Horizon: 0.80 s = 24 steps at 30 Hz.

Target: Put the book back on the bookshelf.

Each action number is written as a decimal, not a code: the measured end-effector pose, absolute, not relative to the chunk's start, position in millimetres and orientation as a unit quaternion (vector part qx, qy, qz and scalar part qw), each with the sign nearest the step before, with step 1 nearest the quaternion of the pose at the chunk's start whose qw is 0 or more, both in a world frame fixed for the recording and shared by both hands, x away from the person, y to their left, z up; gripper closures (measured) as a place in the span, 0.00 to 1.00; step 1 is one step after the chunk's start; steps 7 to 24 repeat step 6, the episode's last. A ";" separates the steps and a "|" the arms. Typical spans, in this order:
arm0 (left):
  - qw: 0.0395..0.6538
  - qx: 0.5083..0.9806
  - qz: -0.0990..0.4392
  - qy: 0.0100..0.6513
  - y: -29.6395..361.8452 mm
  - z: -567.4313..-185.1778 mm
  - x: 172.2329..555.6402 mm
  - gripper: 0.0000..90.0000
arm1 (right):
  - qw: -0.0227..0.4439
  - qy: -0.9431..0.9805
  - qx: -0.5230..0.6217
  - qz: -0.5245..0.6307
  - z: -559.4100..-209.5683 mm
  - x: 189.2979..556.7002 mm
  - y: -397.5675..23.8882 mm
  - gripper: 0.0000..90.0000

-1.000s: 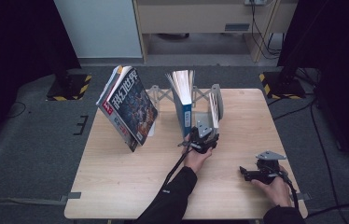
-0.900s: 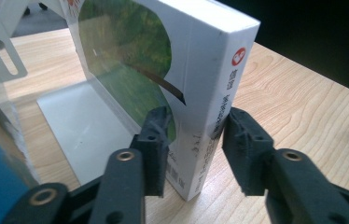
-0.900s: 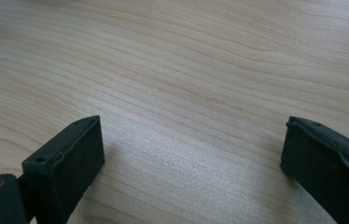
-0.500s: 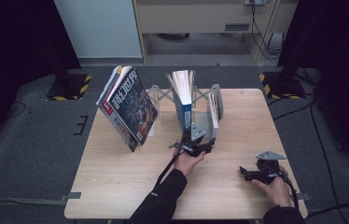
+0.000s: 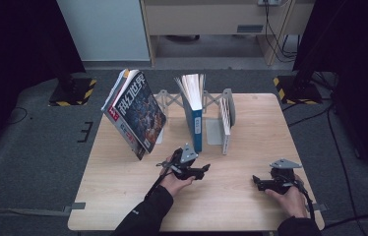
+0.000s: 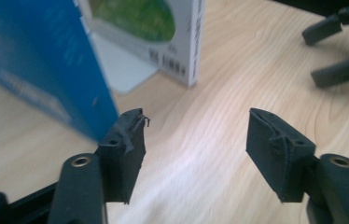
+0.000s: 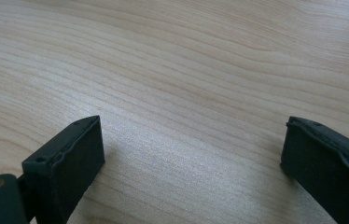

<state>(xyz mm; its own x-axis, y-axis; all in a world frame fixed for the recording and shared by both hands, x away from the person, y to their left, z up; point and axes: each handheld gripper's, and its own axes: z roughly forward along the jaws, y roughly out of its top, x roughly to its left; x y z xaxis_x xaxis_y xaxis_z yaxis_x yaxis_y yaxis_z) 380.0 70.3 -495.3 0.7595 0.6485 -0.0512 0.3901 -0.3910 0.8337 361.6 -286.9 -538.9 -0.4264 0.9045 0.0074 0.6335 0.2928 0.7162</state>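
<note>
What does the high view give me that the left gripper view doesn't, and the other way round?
High view alone: the magazine leaning at the rack's left end, and the person's hands. Left gripper view alone: its own jaws, which have just been opening, with bare table between them and the blue book off the left pad. Both: the blue book, the white book and the right gripper, open.

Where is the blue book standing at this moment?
In the high view the blue book stands upright in the expanding book rack at the table's far middle, between the leaning magazine and a thin white book.
</note>
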 end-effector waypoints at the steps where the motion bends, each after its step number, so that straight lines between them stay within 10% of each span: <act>1: 0.454 0.818 0.134 0.326 81.9 -498.1 375.8 0.35 | 0.205 0.777 0.495 0.330 -538.9 361.6 -286.9 0.07; 24: 0.445 0.817 0.128 0.343 103.4 -503.3 368.4 0.31 | 0.205 0.777 0.495 0.330 -538.9 361.6 -286.8 0.07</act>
